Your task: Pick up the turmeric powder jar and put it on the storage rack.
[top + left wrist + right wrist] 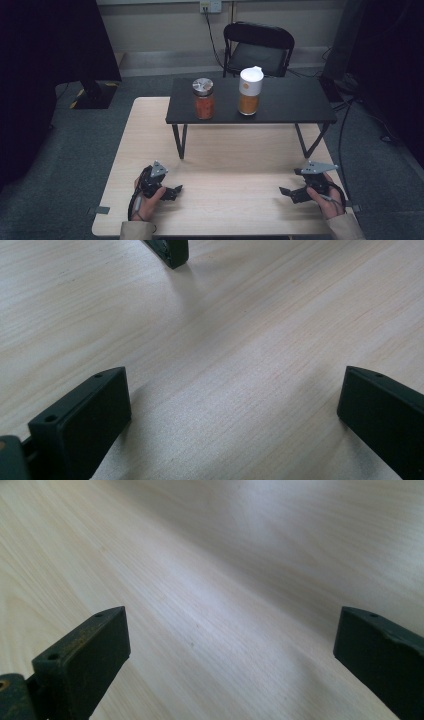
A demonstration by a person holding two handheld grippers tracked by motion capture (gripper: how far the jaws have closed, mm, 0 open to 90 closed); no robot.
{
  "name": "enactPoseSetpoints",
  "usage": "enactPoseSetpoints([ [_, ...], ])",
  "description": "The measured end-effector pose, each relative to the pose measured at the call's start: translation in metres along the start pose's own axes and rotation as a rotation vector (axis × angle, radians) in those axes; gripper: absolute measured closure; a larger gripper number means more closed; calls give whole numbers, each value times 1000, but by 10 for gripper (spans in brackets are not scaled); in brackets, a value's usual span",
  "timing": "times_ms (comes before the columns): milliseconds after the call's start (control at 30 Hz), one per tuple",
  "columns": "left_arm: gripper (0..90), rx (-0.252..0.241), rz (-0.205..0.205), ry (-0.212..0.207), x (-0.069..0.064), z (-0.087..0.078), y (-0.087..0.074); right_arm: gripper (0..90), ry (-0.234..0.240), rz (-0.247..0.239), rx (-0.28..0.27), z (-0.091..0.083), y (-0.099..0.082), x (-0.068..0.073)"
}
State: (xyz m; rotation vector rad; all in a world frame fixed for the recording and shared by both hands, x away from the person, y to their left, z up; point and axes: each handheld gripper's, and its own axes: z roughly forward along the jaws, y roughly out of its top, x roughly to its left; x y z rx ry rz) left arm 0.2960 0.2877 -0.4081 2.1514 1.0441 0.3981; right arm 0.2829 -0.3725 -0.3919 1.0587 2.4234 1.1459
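Note:
My left gripper [175, 192] rests low over the near left of the light wooden table [230, 165], held by a hand and pointing right. In the left gripper view its jaws stand wide apart over bare wood, so the left gripper [232, 385] is open and holds nothing. My right gripper [285, 192] sits at the near right, pointing left toward the other one. The right gripper view shows the right gripper [232, 625] open too, with only wood grain between the jaws.
A low black stand [280, 107] occupies the table's far half. On it are a glass jar [204, 99] of red contents with a metal lid and a white-capped container [250, 91] of orange contents. A black chair [257, 47] stands behind. A dark black tip [170, 251] shows ahead.

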Motion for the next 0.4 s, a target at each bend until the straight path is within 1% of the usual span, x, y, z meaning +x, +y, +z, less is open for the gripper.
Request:
enactPoseSetpoints([
  [100, 0, 0, 0, 0, 0, 0, 0, 8, -17, -22, 35, 2, 2, 3],
  [200, 0, 0, 0, 0, 0, 0, 0, 10, -36, -23, 52, 5, 1, 5],
  [233, 0, 0, 0, 0, 0, 0, 0, 11, -36, -16, 53, 6, -1, 4],
  [267, 0, 0, 0, 0, 0, 0, 0, 10, -46, -8, 63, 7, -1, 5],
  [333, 0, 0, 0, 0, 0, 0, 0, 0, -59, -24, 75, 10, -3, 8],
  [400, 0, 0, 0, 0, 0, 0, 0, 0, -69, -26, 78, 11, -2, 11],
])
